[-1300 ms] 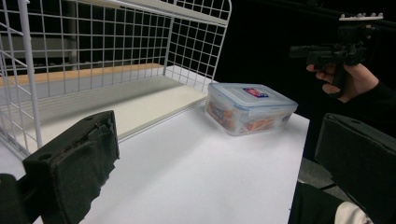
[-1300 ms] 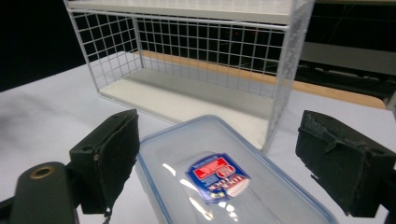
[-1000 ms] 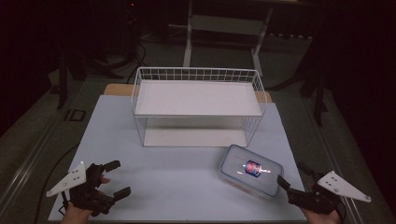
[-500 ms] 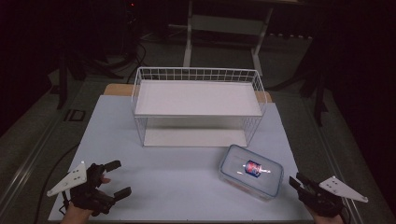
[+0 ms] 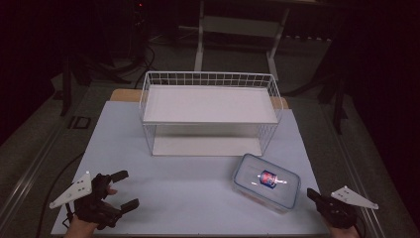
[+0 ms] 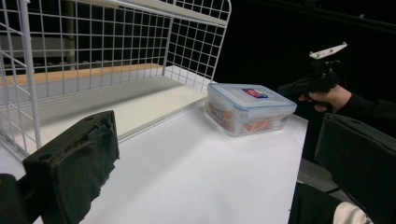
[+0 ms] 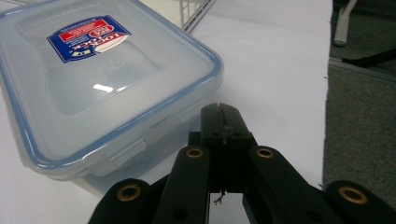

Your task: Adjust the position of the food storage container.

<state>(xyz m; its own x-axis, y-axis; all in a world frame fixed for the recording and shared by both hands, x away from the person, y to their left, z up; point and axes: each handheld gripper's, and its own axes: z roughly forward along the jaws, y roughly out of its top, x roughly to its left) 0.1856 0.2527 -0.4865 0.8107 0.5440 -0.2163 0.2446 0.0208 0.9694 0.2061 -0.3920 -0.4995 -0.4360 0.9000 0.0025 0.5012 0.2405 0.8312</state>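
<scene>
A clear plastic food container (image 5: 266, 182) with a blue-rimmed lid and a red-and-blue label lies on the white table, front right of the wire rack. My right gripper (image 5: 314, 195) is just right of it, near the table's front right corner. Its jaws have just been closing and now meet with nothing between them (image 7: 219, 110), apart from the container (image 7: 102, 79). My left gripper (image 5: 128, 189) rests open at the front left, holding nothing. Between its wide-set jaws (image 6: 215, 154) I see the container (image 6: 250, 107) and the right gripper (image 6: 299, 87) beyond it.
A white wire rack (image 5: 208, 99) with an upper shelf and a lower board stands at the middle back of the white table (image 5: 188, 183). The table's right edge (image 7: 327, 70) drops to grey floor. Dark stands and cables lie behind.
The right gripper has drawn back from the container's corner toward the front right and sunk lower, and its jaws have come together. The left gripper has stayed put.
</scene>
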